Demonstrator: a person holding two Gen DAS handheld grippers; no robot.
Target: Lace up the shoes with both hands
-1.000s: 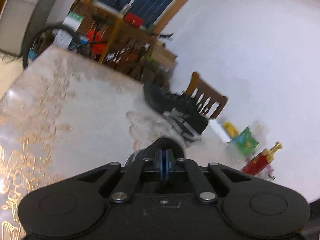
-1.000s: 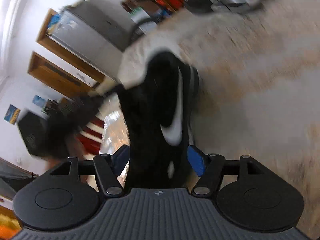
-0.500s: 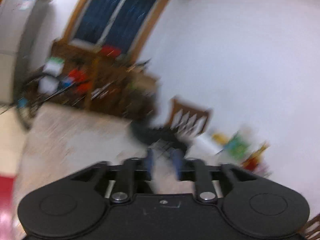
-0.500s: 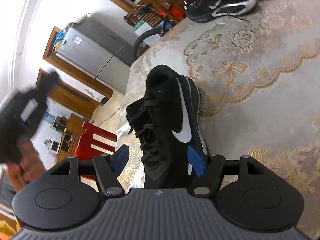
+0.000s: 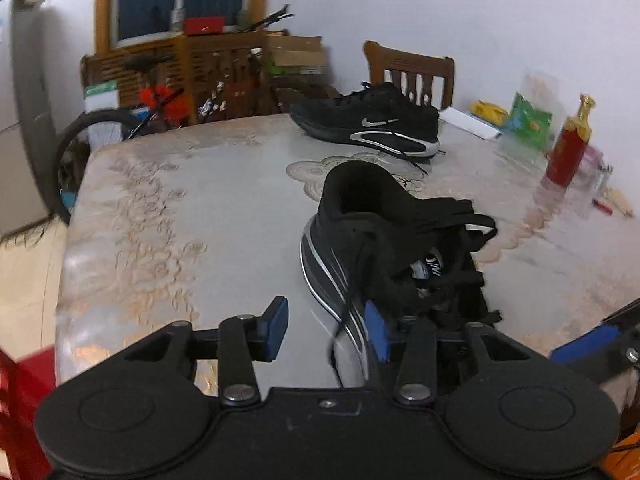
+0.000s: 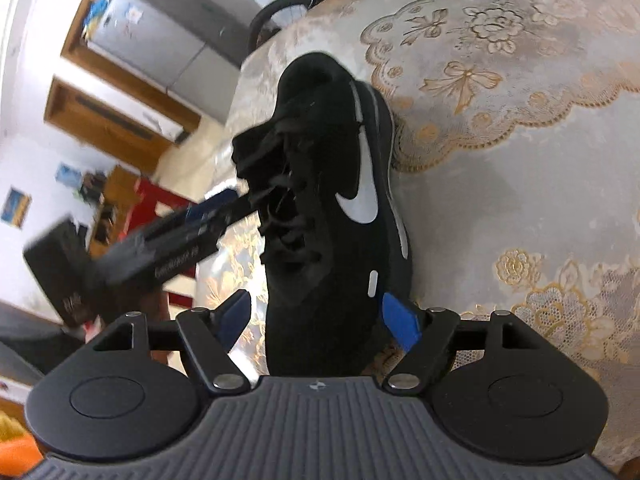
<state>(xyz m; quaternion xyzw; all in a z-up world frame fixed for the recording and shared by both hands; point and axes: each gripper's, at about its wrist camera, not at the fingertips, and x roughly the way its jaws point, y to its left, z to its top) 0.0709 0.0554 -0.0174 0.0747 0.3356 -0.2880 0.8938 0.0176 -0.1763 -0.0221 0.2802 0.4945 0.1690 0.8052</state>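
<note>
A black sneaker with a silver swoosh lies on the lace tablecloth, its black laces loose over the tongue. It also shows in the left wrist view. My right gripper is open, its blue pads on either side of the shoe's toe end. My left gripper is open beside the shoe's left side, a thin lace end hanging between its pads. In the right wrist view the left gripper reaches toward the laces.
A second black sneaker sits at the far side of the table. A red bottle, bags and a white box stand at the right. A wooden chair, bicycle wheel and shelves are behind. The table's left edge drops to the floor.
My left gripper opened and swung back from the far view down to the shoe's side. The right gripper stayed open around the toe end.
</note>
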